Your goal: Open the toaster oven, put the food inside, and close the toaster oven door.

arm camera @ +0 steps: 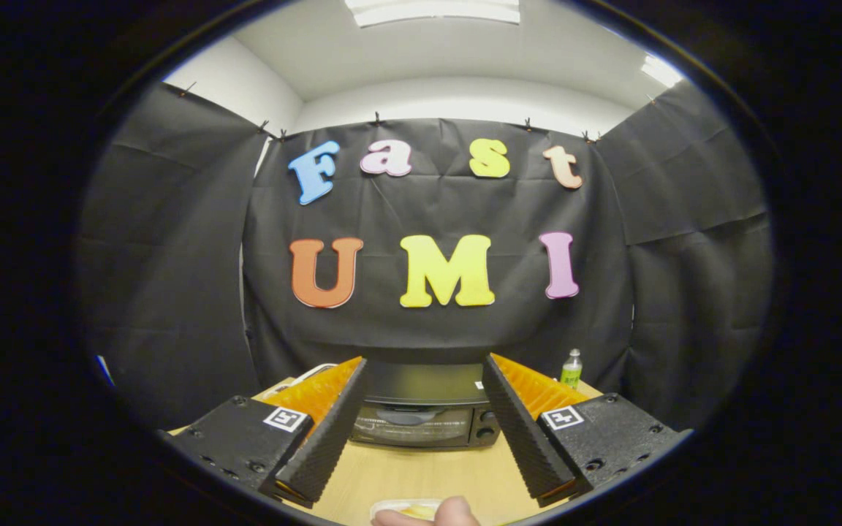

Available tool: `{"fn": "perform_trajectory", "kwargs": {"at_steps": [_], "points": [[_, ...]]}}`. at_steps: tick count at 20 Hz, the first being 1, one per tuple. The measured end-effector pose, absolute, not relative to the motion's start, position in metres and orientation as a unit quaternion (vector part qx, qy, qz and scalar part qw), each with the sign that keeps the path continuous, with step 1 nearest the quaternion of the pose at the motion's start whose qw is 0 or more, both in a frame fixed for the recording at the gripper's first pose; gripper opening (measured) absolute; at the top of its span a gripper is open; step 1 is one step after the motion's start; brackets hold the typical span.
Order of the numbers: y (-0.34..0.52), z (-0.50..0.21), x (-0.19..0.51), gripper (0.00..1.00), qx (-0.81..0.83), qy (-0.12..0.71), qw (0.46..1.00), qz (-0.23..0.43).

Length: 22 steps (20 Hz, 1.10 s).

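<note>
A black toaster oven (421, 416) stands on the wooden table (428, 475), straight ahead of my fingers and beyond them. Its glass door with a curved handle looks closed. My gripper (425, 380) is open, its two ribbed black-and-orange fingers (330, 431) spread wide with nothing between them, framing the oven. Close below the fingers, a pale plate or tray with yellowish food (410, 508) lies on the table, partly covered by a person's fingertip (435, 513).
A small green-labelled bottle (571, 369) stands on the table to the right of the oven, near the back. Black cloth walls close the booth on three sides behind the table.
</note>
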<state>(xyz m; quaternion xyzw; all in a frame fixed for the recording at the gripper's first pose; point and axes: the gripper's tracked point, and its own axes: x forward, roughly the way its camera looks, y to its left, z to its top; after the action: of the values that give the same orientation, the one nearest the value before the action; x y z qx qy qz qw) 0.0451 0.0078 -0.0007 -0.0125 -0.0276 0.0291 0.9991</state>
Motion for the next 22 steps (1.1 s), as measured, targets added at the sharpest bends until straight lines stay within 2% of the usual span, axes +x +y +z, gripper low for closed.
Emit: {"fn": "perform_trajectory", "kwargs": {"at_steps": [4,11,16,22], "points": [[0.01,-0.016,0.088,1.0,-0.017,-0.024,0.999,0.037],[0.041,-0.069,0.181,1.0,0.017,0.034,0.997,0.065],[0.041,-0.129,0.236,1.0,0.019,0.088,0.995,0.04],[0.033,-0.167,0.269,1.0,0.003,0.104,0.995,0.014]]}}
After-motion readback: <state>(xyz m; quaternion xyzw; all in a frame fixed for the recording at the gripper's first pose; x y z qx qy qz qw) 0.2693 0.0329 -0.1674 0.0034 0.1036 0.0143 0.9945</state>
